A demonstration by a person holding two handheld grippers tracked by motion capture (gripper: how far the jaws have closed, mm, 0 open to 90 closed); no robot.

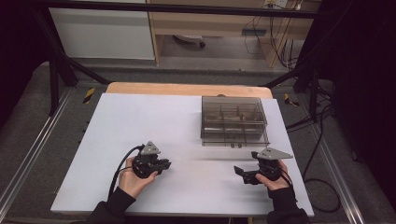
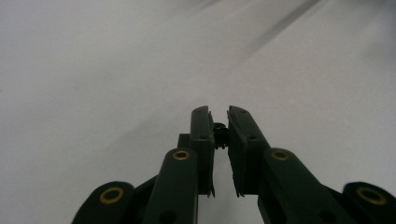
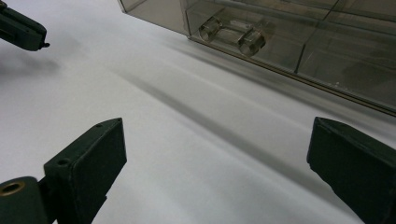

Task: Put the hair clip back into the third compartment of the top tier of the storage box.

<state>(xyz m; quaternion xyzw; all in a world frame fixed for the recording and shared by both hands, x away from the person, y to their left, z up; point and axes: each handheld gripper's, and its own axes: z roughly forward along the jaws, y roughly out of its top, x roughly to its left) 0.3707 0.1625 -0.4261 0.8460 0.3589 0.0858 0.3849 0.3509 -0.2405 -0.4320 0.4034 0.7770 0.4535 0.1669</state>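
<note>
Smoky clear plastic forms the compartment box (image 1: 233,120) on the white table (image 1: 140,121). The left gripper (image 1: 164,164) is pinched narrow on nothing. The right gripper (image 1: 239,171) gapes wide, empty, near the box's front.

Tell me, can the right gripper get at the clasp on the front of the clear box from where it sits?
Probably yes. The right gripper has its jaws wide open with nothing between them, and only bare white table lies between it and the clasp on the near wall of the clear box.
</note>
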